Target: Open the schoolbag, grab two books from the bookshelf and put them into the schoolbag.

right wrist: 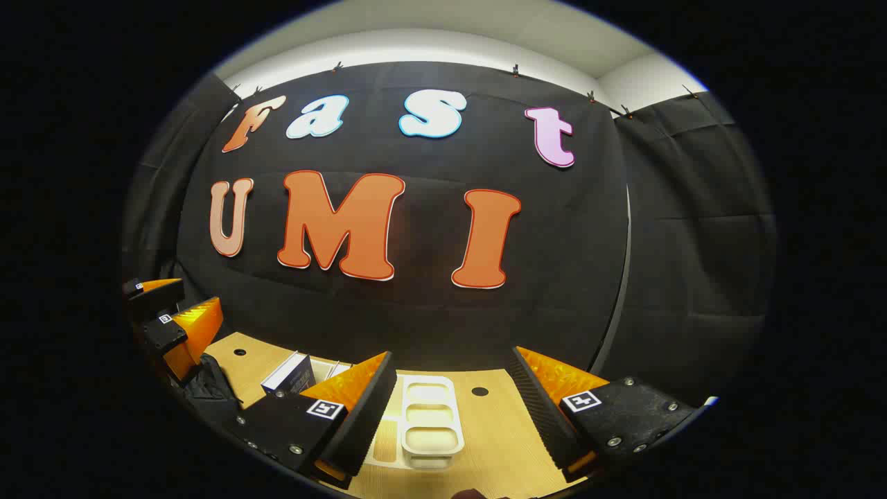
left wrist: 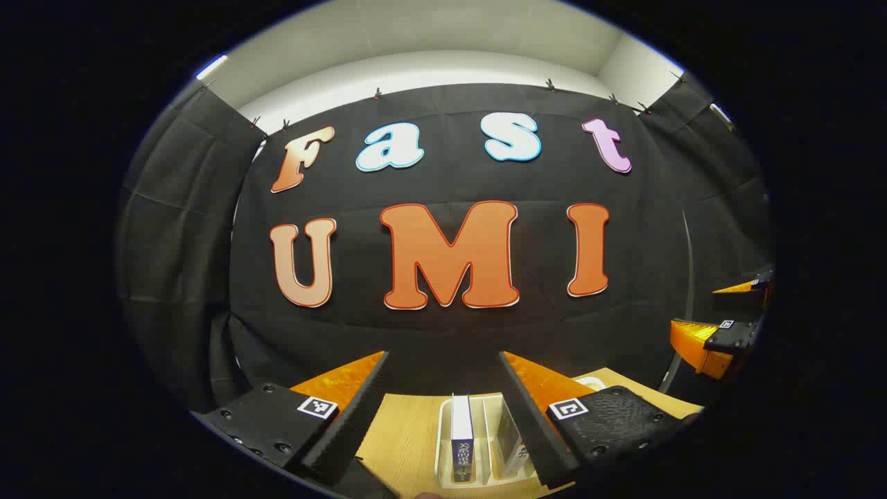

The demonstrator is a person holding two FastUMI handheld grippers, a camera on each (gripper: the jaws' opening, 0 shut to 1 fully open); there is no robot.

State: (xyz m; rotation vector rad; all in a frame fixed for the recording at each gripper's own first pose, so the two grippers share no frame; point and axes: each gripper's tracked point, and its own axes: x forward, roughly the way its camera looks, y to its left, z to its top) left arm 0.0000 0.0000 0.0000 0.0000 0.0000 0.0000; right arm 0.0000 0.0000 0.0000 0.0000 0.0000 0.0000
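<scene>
Tabletop [right wrist: 499, 436]: pale wood-grain board with small dark round holes, seen low in both views; it ends at the booth's black cloth wall.
Room: black cloth wall [left wrist: 443, 333] clipped along its top edge, hanging in soft folds; plain white wall and ceiling above.
Left tool [left wrist: 443, 402]: fingers spread wide, holding nothing; ribbed inner faces, square printed markers on the blocks behind them. In the right gripper view it appears far left [right wrist: 170, 322], raised above the tabletop edge.
Right tool [right wrist: 454, 409]: fingers spread wide, holding nothing. In the left gripper view it appears far right [left wrist: 721, 333].
Bookshelf [left wrist: 443, 443]: white rack with rounded corners and upright dividers, standing on the tabletop between the left tool's fingers.
Books: one dark-spined book [left wrist: 462, 436] with white page edges upright in the rack; a second [left wrist: 509, 443] leaning just beside it.
Tray [right wrist: 429, 423]: white, glossy, three rounded compartments, lying flat between the right tool's fingers.
Schoolbag: a dark fabric mass [right wrist: 204, 391] at the tabletop's left edge may be it; cannot tell.
</scene>
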